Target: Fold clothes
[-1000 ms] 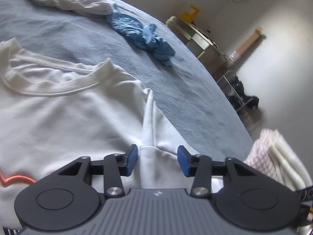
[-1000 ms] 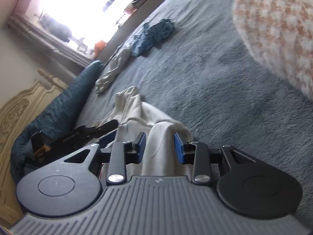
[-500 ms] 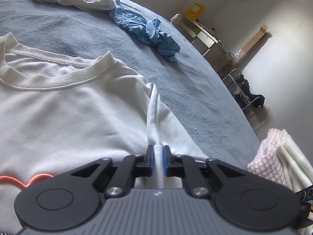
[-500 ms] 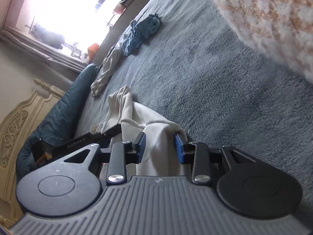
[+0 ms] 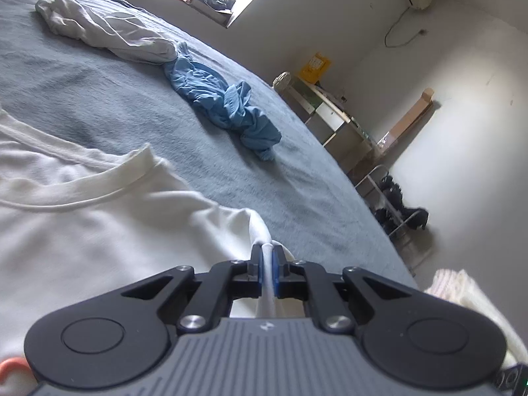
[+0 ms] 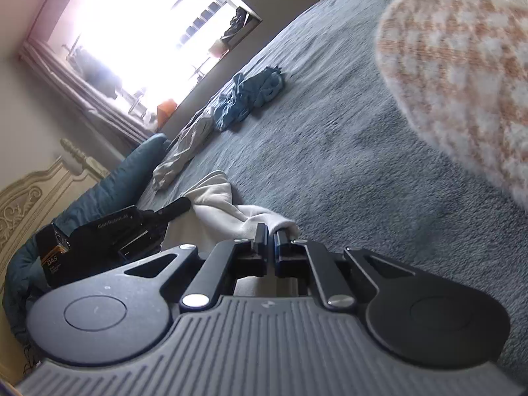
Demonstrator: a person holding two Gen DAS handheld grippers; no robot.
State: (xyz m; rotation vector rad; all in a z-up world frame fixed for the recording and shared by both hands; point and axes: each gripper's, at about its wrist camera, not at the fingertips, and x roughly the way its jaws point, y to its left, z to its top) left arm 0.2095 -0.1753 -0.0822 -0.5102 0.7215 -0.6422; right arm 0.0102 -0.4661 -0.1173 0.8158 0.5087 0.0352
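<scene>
Flat on the grey bedspread (image 5: 138, 99) a cream T-shirt (image 5: 109, 231) is spread (collar seen at upper left). Its sleeve edge is pinched in the left gripper (image 5: 268, 265), jaws clamped tight; another fold is nipped likewise by the right gripper (image 6: 267, 242).

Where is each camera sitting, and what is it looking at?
Left wrist view: sits on the left gripper, looking along its jaws, shut on the white shirt, across the grey bed toward the window wall; only its own jaws show.
Right wrist view: sits on the right gripper, looking over its jaws, shut on the white shirt's edge, toward the headboard and window; the left gripper's black body shows too.
Both see the shirt, the bed, the blue garment and the crumpled pale garment.
</scene>
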